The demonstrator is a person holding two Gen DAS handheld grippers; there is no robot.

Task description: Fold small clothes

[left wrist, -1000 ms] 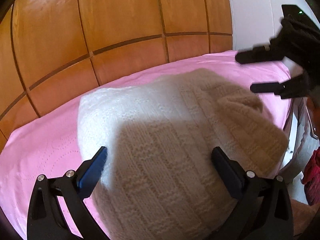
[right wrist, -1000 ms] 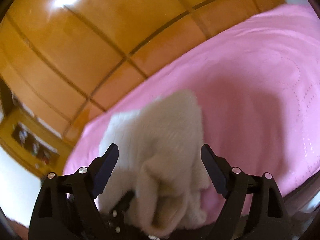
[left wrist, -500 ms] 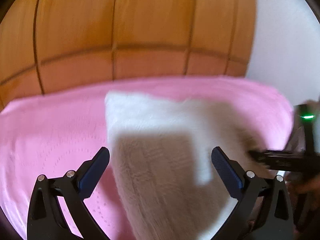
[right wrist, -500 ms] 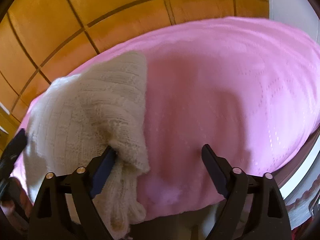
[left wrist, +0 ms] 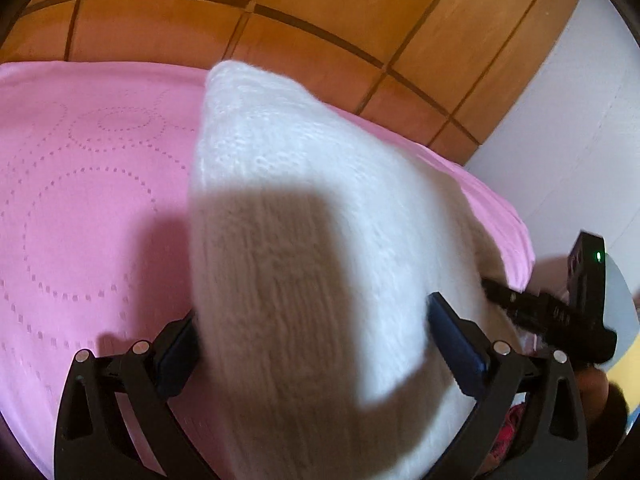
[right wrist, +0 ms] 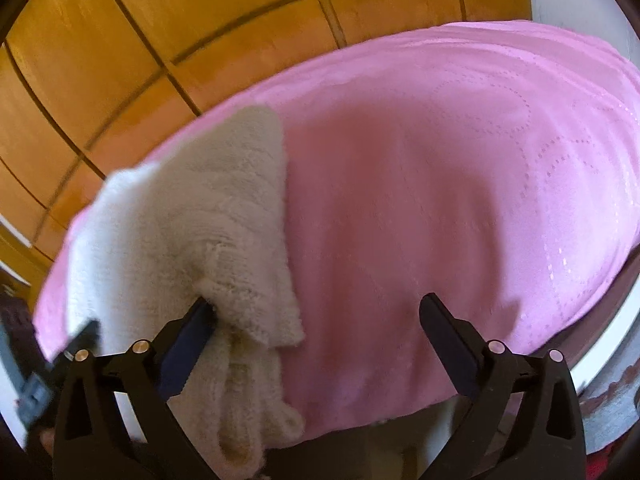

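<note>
Behind everything stands a wall of orange wood panels [left wrist: 320, 20], with a white wall [left wrist: 580, 128] at its right end. Below it your bed carries a pink cover [left wrist: 88, 208] stitched with dotted rings, and it fills most of both views.

The sweater [left wrist: 304, 216], a cream knit, lies folded on the cover near the bed's edge closest to you. In the right wrist view it sits at the left side of the cover [right wrist: 460, 184], and a loose end of the sweater [right wrist: 192, 232] droops over the edge of the bed.

Your left gripper [left wrist: 312, 344] hangs over the knit with its fingers spread; the sweater fills the space between them and laps against the left pad, but they are not pinching it.

Your right gripper [right wrist: 316, 328] has just been opening its fingers and they now stand wide apart. The left pad touches the sweater's lower corner; between the fingers lies mostly bare pink cover. From the left wrist view the right gripper [left wrist: 532, 304] shows at the sweater's right edge.
</note>
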